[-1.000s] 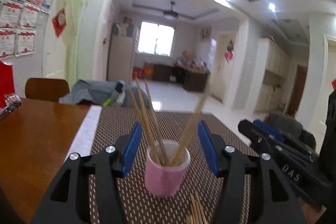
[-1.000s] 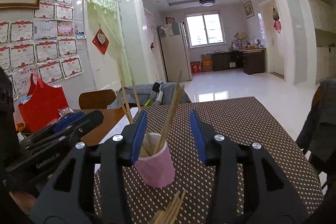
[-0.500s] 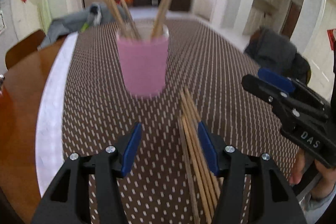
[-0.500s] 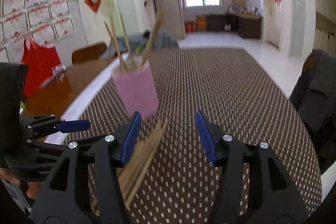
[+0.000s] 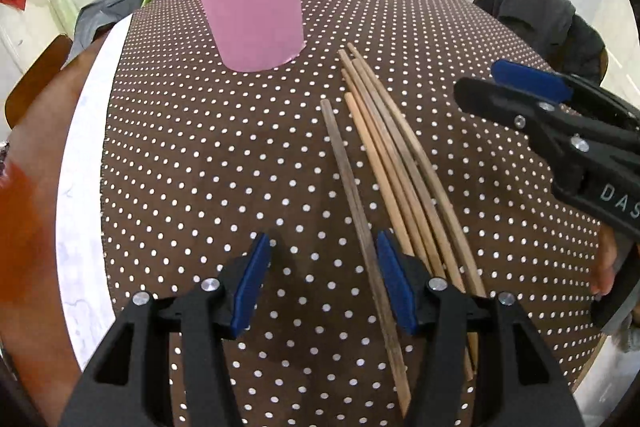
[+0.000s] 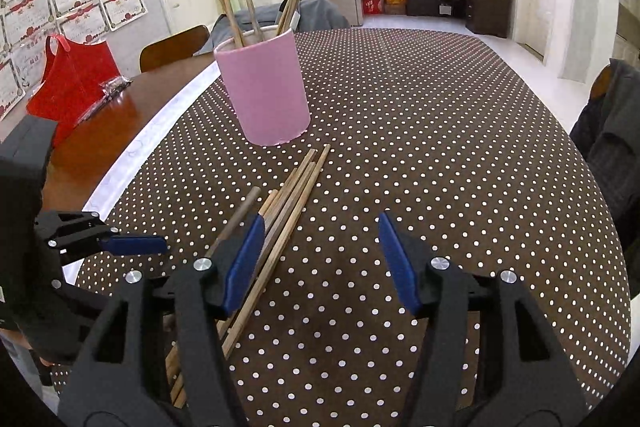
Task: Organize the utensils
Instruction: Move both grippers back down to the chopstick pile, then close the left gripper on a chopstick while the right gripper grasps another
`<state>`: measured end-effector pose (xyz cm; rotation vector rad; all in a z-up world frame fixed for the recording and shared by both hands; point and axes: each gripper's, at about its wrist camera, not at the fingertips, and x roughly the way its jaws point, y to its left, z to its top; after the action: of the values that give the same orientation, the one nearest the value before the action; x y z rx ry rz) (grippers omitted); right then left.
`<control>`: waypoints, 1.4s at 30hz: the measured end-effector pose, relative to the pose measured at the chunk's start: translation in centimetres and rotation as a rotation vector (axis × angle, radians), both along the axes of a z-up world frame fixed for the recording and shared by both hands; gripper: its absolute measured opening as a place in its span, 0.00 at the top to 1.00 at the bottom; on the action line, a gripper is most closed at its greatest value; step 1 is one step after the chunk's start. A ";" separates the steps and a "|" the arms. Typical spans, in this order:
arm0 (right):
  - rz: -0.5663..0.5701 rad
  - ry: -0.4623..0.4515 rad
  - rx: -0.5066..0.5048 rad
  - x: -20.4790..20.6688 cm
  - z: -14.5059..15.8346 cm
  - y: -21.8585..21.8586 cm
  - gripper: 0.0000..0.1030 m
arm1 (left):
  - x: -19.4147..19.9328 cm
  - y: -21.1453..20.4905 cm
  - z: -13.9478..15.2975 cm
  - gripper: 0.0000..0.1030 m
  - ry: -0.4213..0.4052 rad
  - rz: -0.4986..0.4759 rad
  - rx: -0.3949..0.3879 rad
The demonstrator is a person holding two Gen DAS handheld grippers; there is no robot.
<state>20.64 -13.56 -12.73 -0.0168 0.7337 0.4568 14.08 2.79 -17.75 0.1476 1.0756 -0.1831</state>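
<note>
Chopsticks (image 5: pixel 394 163) lie loose on the bench (image 5: pixel 200 155), running under the left gripper's (image 5: pixel 320 281) right finger, the dark one between its spread jaws. The right gripper (image 6: pixel 320 259), empty and opening, has them by its left finger. The pink cup (image 6: pixel 266 89) stands just ahead. Judged step: reaching to pick; next, centre on one stick and close.

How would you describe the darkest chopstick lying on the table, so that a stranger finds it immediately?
Find the pink cup on the dotted brown tablecloth. Loose chopsticks lie beside it. The dark chopstick lies slightly apart at the edge of that bundle, greyish-brown while its neighbours are pale.
</note>
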 end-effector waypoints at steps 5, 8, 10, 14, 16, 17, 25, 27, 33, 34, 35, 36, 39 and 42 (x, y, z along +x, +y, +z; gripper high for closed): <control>0.009 0.040 -0.043 0.7 -0.7 0.6 0.42 | 1.2 -0.1 0.2 0.47 -0.002 0.028 -0.020; 0.011 0.061 -0.078 1.1 -1.3 1.2 0.42 | 2.4 0.0 0.5 0.51 -0.026 0.036 -0.021; 0.017 0.077 -0.086 1.4 -1.6 1.5 0.42 | 3.1 0.2 0.5 0.55 -0.044 0.048 -0.028; 0.026 0.094 -0.109 1.9 -2.3 2.4 0.42 | 4.2 0.4 0.6 0.65 -0.065 0.073 -0.030; 0.030 0.099 -0.126 2.1 -2.7 2.8 0.42 | 4.9 0.7 0.6 0.73 -0.074 0.083 -0.031; 0.028 0.099 -0.137 2.1 -2.8 3.0 0.42 | 5.2 0.8 0.6 0.77 -0.078 0.086 -0.034; 0.029 0.106 -0.212 3.1 -3.2 4.2 0.37 | 6.1 2.1 0.7 0.82 -0.025 0.136 -0.080; 0.042 0.123 -0.214 3.4 -3.3 4.4 0.37 | 5.6 1.9 0.8 0.82 0.014 0.126 -0.082; 0.080 0.159 -0.248 3.6 -3.3 4.3 0.42 | 3.6 1.1 0.8 0.82 0.037 0.079 -0.039; 0.083 0.163 -0.247 3.5 -3.3 4.0 0.47 | 3.6 1.1 0.8 0.83 0.035 0.086 -0.043; 0.082 0.168 -0.248 3.7 -3.3 3.8 0.50 | 3.7 1.1 0.8 0.86 0.031 0.090 -0.042; 0.078 0.172 -0.249 3.9 -3.1 3.6 0.59 | 3.7 1.1 0.8 0.88 0.025 0.094 -0.039; 0.071 0.191 -0.237 4.5 -2.8 2.8 0.72 | 3.8 1.2 0.8 0.91 0.012 0.112 -0.062; 0.073 0.215 -0.210 5.1 -2.6 2.1 0.84 | 3.9 1.4 0.7 0.94 0.001 0.124 -0.094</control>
<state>25.71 -11.47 -15.34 -0.1943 0.9926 0.4532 17.98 4.16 -17.01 -0.0035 1.0716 -0.1215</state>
